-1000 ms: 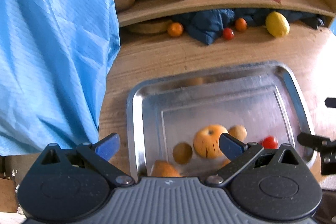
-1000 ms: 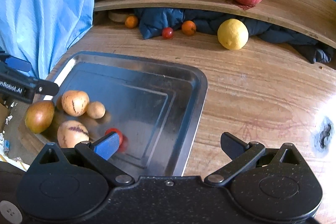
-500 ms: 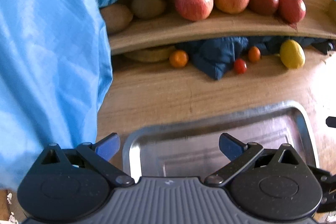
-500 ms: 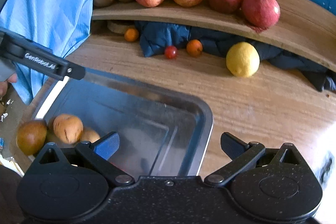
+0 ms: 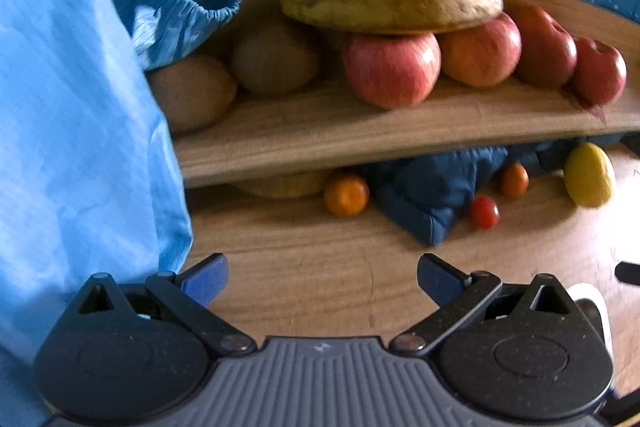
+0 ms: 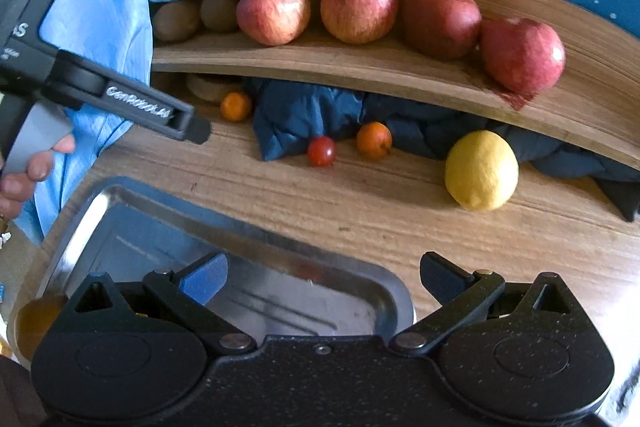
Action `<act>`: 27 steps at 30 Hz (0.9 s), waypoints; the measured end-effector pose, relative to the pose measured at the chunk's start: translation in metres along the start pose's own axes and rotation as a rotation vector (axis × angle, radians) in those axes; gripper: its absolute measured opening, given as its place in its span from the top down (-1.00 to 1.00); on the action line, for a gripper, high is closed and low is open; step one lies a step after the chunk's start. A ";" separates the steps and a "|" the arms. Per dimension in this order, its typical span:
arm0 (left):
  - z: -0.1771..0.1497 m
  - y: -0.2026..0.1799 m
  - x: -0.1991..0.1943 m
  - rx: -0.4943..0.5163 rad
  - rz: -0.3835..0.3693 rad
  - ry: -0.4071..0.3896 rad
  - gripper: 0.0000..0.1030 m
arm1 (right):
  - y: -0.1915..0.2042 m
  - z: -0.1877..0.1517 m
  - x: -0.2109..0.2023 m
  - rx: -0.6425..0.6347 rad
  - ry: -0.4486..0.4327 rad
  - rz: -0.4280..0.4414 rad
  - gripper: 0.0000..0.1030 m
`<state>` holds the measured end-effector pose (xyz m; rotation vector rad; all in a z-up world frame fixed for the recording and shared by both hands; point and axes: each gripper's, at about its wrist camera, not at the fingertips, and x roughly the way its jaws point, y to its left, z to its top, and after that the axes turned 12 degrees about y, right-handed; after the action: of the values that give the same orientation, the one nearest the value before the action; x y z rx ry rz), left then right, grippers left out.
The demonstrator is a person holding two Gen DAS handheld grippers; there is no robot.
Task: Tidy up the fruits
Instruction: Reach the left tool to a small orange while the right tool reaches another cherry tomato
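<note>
Tomato beside orange on table, against blue cloth: light, soft, easily burst, so pinch gently across middle. Left gripper and right gripper gape wide, empty

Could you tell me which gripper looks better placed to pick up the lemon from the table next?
Probably the right gripper: the lemon lies just ahead, right of its open fingers. For the left gripper it sits far right.

We see the steel tray mostly hidden behind the right claw, its fruit reduced to an orange blur at the frame's left edge. The flat tan object under the shelf we cannot identify.
</note>
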<state>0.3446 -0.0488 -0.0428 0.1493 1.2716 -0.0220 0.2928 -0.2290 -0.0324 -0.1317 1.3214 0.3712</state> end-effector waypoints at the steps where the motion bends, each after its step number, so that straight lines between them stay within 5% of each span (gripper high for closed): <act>1: 0.003 0.001 0.002 -0.008 -0.006 0.001 -0.99 | 0.000 0.002 0.002 0.002 -0.003 0.001 -0.94; 16: 0.029 0.010 0.032 -0.038 -0.052 -0.001 -0.97 | 0.000 0.042 0.029 0.024 -0.028 -0.006 -0.78; 27: 0.046 0.016 0.045 -0.026 -0.129 -0.012 -0.43 | 0.004 0.055 0.044 0.033 -0.018 -0.014 -0.42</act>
<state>0.4031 -0.0352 -0.0711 0.0443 1.2671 -0.1163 0.3512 -0.2005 -0.0603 -0.1098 1.3079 0.3374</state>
